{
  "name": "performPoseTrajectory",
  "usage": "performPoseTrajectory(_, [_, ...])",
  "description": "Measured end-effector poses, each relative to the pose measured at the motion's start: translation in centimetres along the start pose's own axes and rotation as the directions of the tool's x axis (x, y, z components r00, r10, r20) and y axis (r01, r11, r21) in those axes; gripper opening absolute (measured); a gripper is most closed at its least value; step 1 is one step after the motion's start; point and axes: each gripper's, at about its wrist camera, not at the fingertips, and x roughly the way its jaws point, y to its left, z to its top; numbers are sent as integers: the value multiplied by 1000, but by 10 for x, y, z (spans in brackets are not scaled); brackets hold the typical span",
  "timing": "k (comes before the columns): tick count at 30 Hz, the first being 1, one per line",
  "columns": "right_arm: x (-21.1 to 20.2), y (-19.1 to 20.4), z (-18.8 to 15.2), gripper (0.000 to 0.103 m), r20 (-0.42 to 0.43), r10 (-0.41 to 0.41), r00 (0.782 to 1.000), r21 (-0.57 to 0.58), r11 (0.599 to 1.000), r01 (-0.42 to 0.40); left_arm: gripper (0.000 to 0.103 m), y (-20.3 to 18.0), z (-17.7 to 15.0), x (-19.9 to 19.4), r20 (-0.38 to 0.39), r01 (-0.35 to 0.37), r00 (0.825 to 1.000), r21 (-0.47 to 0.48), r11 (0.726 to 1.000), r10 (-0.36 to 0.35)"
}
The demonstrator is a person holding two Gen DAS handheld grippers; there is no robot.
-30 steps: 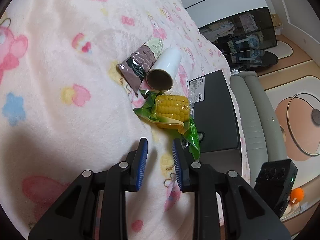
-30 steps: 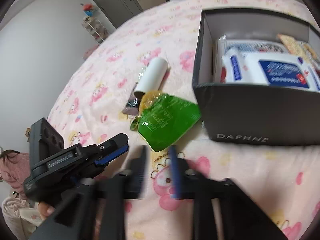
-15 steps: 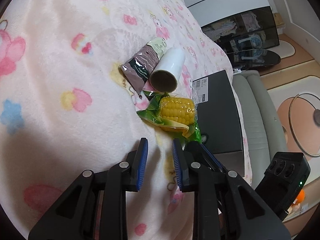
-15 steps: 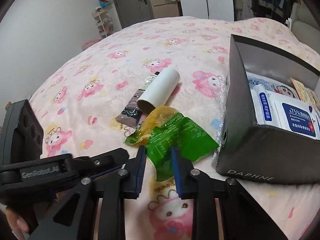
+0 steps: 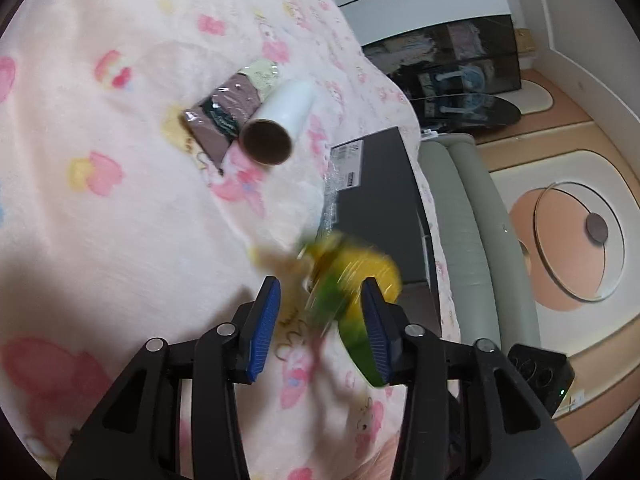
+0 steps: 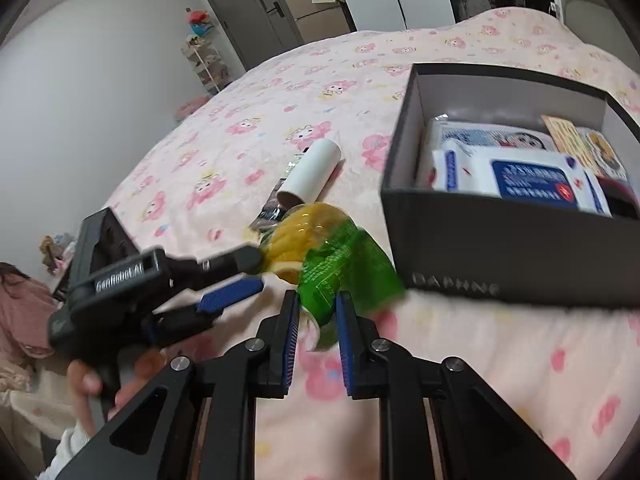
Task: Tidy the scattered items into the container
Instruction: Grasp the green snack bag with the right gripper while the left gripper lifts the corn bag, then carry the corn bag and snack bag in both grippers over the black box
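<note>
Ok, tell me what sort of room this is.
Most likely a bedroom in a home: the items lie on a bed under a pink cartoon-print blanket, with a grey door and a shelf of toys against the wall behind it.

Right gripper (image 6: pixel 317 322) apparently pinches corn packet (image 6: pixel 340 276) beside box (image 6: pixel 520 248).

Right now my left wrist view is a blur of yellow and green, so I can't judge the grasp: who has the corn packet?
Observer: The right gripper is shut on the green edge of the corn packet; its jaws have just been closing.
Operator: Is the box open?
Observer: Yes, the box has no lid on; white wipes packs lie inside.
Operator: And my left gripper?
Observer: The left gripper stands open beside the packet's yellow end; its jaws have just been opening.
</note>
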Motion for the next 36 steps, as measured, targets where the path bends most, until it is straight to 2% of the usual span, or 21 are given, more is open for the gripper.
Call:
performPoseTrajectory(4, [-18, -9, -14, 15, -7, -21, 1000, -7, 1000, 21, 41, -6, -5, 4, -24, -5, 1000, 28, 1000, 6])
performPoseTrajectory(7, [-23, -16, -23, 15, -40, 1, 999, 35, 999, 1, 41, -6, -10, 12, -59, -40, 997, 38, 998, 42])
performPoseTrajectory(10, [-35, -10, -26, 15, -43, -15, 999, 6, 1000, 15, 41, -8, -20, 16, -97, -69, 993, 55, 996, 74])
performPoseTrajectory(14, [-45, -5, -27, 15, -50, 25, 998, 15, 1000, -24, 41, -17, -40, 12, -115, -130, 983, 110, 985, 143])
performPoseTrajectory(15, [-46, -4, -25, 10, -41, 43, 998, 12, 999, -43, 41, -20, -44, 10, -107, -146, 981, 126, 981, 160])
performPoseTrajectory(18, [-29, 0, -19, 10, -28, 11, 1000, -39, 999, -12, 41, -15, -49, 6, -98, -172, 978, 105, 980, 182])
performPoseTrajectory(20, [-7, -4, -16, 10, -80, -71, 994, -65, 996, 66, 41, -9, -52, -2, -77, -210, 973, 86, 974, 217])
performPoseTrajectory(21, [-3, -7, -15, 10, -96, -79, 992, -48, 996, 74, 41, -6, -52, -6, -71, -215, 973, 71, 974, 220])
performPoseTrajectory(23, [-12, -14, -17, 10, -94, -3, 996, 11, 1000, 4, 41, 0, -57, -16, -64, -205, 976, 41, 978, 207])
performPoseTrajectory(24, [-18, -16, -19, 10, -85, 10, 996, 17, 1000, -8, 41, 2, -60, -21, -64, -214, 974, 32, 976, 215])
performPoseTrajectory(27, [-35, -25, -27, 10, -81, -43, 996, -10, 999, 42, 41, 4, -74, -24, -91, -289, 952, 51, 956, 292])
performPoseTrajectory(30, [-40, -44, -42, 10, -133, -118, 984, -2, 993, 118, 41, -6, -89, -20, -126, -295, 943, 106, 950, 307])
performPoseTrajectory(33, [-37, -58, -60, 10, -206, -120, 971, 29, 991, 129, 41, -12, -98, -14, -149, -306, 933, 149, 940, 328])
performPoseTrajectory(36, [-30, -55, -78, 10, -279, -114, 953, -2, 993, 118, 41, -11, -100, -14, -175, -255, 945, 125, 959, 275])
